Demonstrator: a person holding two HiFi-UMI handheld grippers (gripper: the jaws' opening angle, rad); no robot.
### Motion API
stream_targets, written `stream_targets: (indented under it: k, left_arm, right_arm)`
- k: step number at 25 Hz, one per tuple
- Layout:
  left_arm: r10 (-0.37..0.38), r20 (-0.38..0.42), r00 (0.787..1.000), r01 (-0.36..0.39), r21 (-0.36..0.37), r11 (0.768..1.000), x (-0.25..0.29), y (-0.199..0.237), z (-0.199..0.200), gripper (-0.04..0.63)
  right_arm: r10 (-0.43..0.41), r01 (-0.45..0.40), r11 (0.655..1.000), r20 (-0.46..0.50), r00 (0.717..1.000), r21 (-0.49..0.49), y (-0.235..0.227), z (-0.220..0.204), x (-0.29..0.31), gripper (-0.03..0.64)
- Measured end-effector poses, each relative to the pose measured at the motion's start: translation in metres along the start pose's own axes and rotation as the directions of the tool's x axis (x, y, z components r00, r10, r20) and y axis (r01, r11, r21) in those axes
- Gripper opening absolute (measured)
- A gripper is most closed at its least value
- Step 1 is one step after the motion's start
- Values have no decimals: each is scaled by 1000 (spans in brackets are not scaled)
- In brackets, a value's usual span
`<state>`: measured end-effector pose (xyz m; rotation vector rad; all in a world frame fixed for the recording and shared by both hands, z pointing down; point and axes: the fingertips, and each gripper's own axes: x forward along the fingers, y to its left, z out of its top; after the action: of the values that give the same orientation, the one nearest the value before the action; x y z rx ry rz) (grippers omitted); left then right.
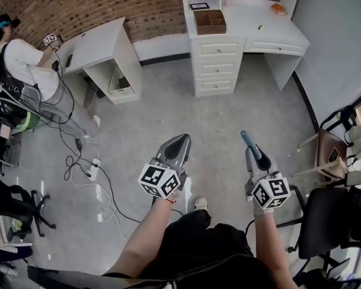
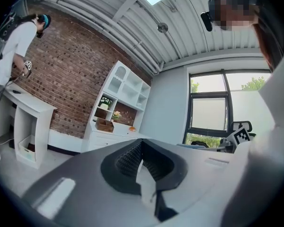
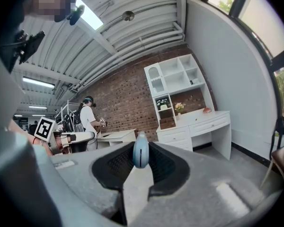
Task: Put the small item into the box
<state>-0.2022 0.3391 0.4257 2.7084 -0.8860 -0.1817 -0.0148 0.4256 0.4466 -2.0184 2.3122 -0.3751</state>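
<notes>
A brown wooden box [image 1: 210, 21] stands on the white desk [image 1: 262, 26] against the brick wall, far ahead of me. It also shows small in the left gripper view as the box [image 2: 104, 125], and in the right gripper view as the box [image 3: 166, 123]. My right gripper [image 1: 251, 143] is held over the floor, shut on a small blue oblong item [image 3: 141, 154] that sticks out past the jaw tips; in the head view the blue item [image 1: 253, 147] points toward the desk. My left gripper [image 1: 179, 143] is beside it, shut and with nothing in it.
A white drawer unit [image 1: 216, 65] sits under the desk. A second white desk [image 1: 102, 47] stands at the left, with a person [image 1: 24, 65] at it. Cables and a power strip [image 1: 90, 170] lie on the grey floor. Black chairs [image 1: 328, 221] stand close at my right.
</notes>
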Motion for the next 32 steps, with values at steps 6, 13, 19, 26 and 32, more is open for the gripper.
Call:
stream_targets:
  k: [6,13,19,26,32]
  left_arm:
    - [-5,-2,1000,5,-3,1000,20,24,6,3]
    - [31,-8,1000,-31,-33,999,29,45,-2,3]
    - [81,-11,997,-82,-59,995,40,74,-7,3]
    - [124,7,992,-124,-42,991,75,111,6,3]
    - [136,13,991,-136,-32,990,126,141,23,3]
  right_arm:
    - [-18,18,1000,1,1000,11,-8,7,25,75]
    - [-32,33,999,-28,999,36,-23,1,45,75]
    - [-9,11,999,-49,999,47,-31,-2,78,75]
    - [36,-34,999,-39,999,36,-48,12,139,75]
    - [51,-50,998,-24,998,44,-77,30,192,75]
